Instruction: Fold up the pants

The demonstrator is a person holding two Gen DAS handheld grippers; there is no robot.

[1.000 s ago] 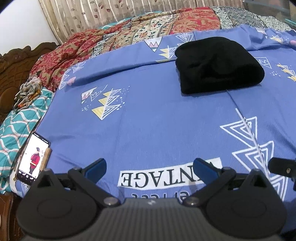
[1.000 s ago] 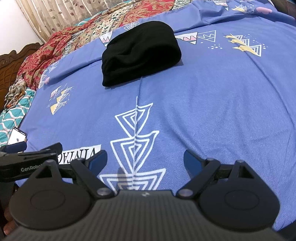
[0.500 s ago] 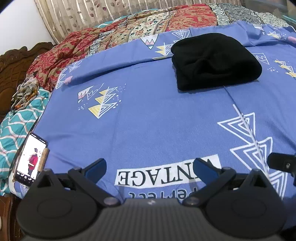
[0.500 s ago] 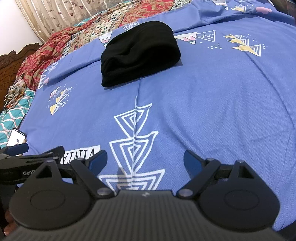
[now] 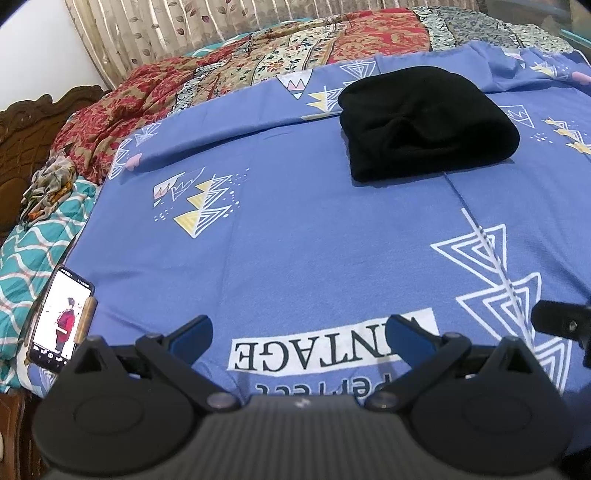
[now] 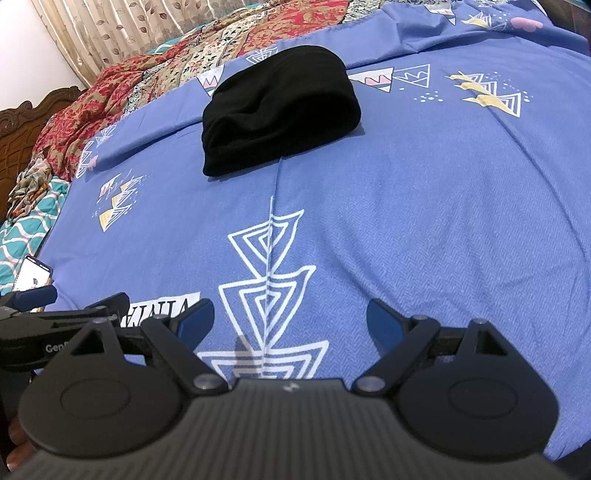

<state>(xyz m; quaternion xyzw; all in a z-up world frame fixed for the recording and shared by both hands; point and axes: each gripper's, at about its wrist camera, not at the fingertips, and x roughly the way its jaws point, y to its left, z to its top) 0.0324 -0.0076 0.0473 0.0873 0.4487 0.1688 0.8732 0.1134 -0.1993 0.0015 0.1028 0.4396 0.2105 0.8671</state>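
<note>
A wide bed (image 5: pixel 295 240) fills both views, covered by one blue sheet (image 6: pixel 424 221) printed with white triangles and the word "VINTAGE". Along the far edge lies one rumpled red-patterned quilt (image 5: pixel 295 62), with a striped curtain (image 5: pixel 184 26) behind it and a carved wooden headboard (image 5: pixel 26 125) at the far left. One teal wavy-patterned cover (image 5: pixel 33 251) hangs at the left side of the bed.

One pair of black pants (image 5: pixel 424 125) sits near the far middle of the sheet, already gathered into a thick, compact bundle, well apart from both tools. The fold looks finished, or close to it.

Two handheld grippers hover low over the near edge of the bed. The left gripper (image 5: pixel 299 332) has its jaws spread wide and holds nothing. The right gripper (image 6: pixel 291 317) is likewise spread wide and empty. The two sit side by side, each showing at the edge of the other's view.

One phone (image 5: pixel 61 317) with a lit screen lies at the left edge of the bed, just beside the left gripper.

Risks, as a judgement: the bundle is soft and rounded, so its top layer could slump open if nudged or pinched at only one layer. A sideways sweep of the left gripper could knock the phone off the bed edge.
</note>
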